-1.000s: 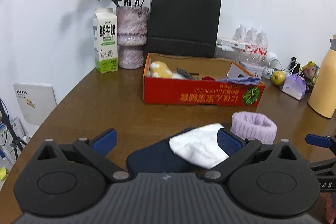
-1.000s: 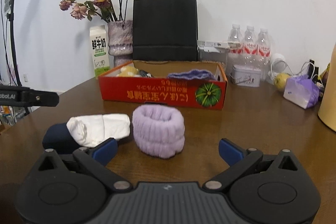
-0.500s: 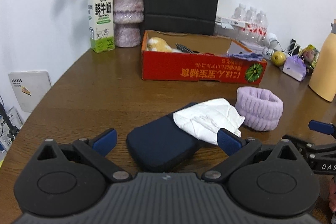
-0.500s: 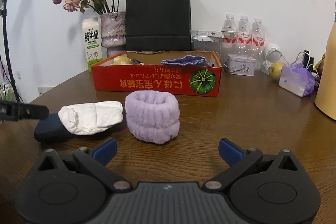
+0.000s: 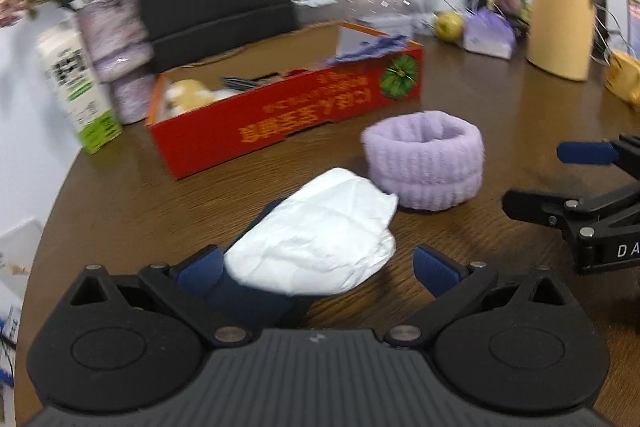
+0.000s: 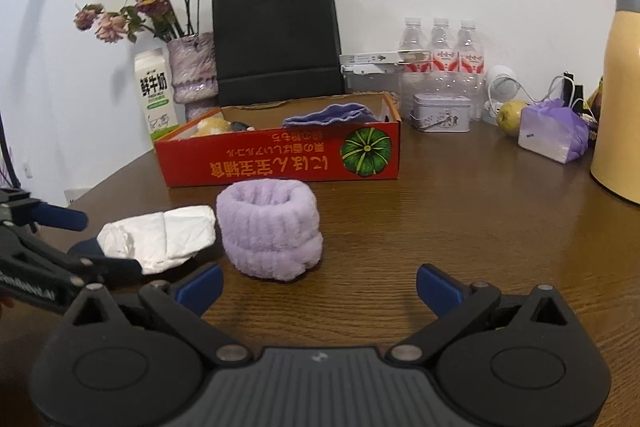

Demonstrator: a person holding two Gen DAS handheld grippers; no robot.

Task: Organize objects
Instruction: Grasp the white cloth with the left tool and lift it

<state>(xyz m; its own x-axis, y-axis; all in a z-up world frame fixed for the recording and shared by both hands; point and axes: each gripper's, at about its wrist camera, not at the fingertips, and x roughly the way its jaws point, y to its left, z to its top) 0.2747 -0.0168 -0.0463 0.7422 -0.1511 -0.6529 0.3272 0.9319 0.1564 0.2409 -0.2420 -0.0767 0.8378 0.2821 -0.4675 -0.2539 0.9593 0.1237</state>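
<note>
Swinging right and dipping, the left gripper now straddles the white cloth atop the navy pouch, jaws spread, near the table's front edge. Right gripper, also spread, faces the purple wristband dead ahead.

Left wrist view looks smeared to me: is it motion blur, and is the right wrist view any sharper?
Left wrist view: blurred throughout, worst at the back; red box lettering and milk carton smeared, white cloth soft-edged. Right wrist view: sharp, box print and purple wristband ribbing readable; fisheye bends the table edge in both.
</note>
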